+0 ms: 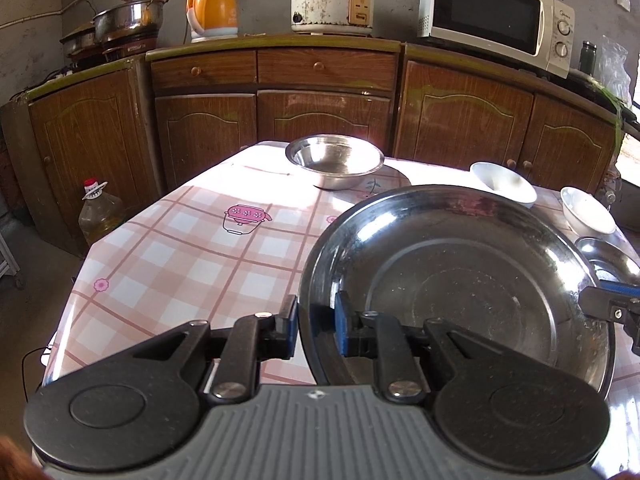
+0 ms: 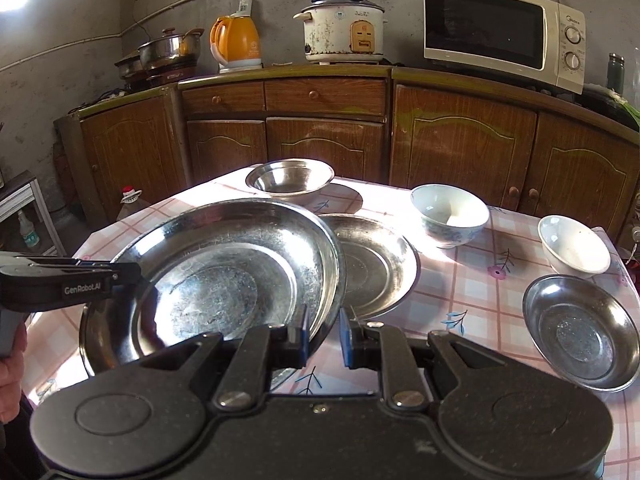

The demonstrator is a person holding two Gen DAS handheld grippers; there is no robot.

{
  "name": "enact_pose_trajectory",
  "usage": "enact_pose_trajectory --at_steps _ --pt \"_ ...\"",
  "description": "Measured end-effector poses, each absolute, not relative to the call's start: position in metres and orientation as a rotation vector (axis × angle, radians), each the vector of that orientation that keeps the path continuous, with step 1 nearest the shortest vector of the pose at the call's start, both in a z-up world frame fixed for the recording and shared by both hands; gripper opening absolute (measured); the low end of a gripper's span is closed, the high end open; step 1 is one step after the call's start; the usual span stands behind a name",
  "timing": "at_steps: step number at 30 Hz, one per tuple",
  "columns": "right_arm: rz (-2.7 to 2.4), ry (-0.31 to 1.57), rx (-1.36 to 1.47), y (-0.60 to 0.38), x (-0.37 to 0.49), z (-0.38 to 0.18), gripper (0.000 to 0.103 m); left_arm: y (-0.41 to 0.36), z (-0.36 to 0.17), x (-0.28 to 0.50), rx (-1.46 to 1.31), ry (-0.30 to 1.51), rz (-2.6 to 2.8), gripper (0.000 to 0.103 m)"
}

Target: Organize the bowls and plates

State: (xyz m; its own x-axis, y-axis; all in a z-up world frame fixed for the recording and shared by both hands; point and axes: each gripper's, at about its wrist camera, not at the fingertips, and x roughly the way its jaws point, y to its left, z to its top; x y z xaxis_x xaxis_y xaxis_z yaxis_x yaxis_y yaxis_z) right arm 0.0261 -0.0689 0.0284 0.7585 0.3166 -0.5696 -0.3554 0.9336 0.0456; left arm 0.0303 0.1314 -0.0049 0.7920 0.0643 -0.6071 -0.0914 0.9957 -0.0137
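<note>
A large steel plate (image 1: 460,288) hangs above the pink checked table (image 1: 192,248), gripped at two places on its rim. My left gripper (image 1: 316,320) is shut on its left rim, and my right gripper (image 2: 324,338) is shut on its right rim. In the right wrist view the large steel plate (image 2: 224,276) overlaps a medium steel plate (image 2: 372,264) lying on the table. A steel bowl (image 2: 290,180) stands at the far edge. A patterned white bowl (image 2: 450,216), a plain white bowl (image 2: 574,250) and a small steel plate (image 2: 580,332) sit to the right.
Wooden cabinets (image 1: 328,120) run behind the table, carrying an orange kettle (image 1: 212,10), a rice cooker (image 1: 332,0), a microwave (image 1: 496,20) and pots (image 1: 124,20). An oil bottle (image 1: 98,212) stands on the floor left of the table.
</note>
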Motion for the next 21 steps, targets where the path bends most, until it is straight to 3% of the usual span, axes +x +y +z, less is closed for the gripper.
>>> enact_pose_trajectory --at_steps 21 --pt "0.245 0.617 -0.004 -0.152 -0.003 0.027 0.021 0.057 -0.008 0.025 0.002 0.670 -0.042 0.019"
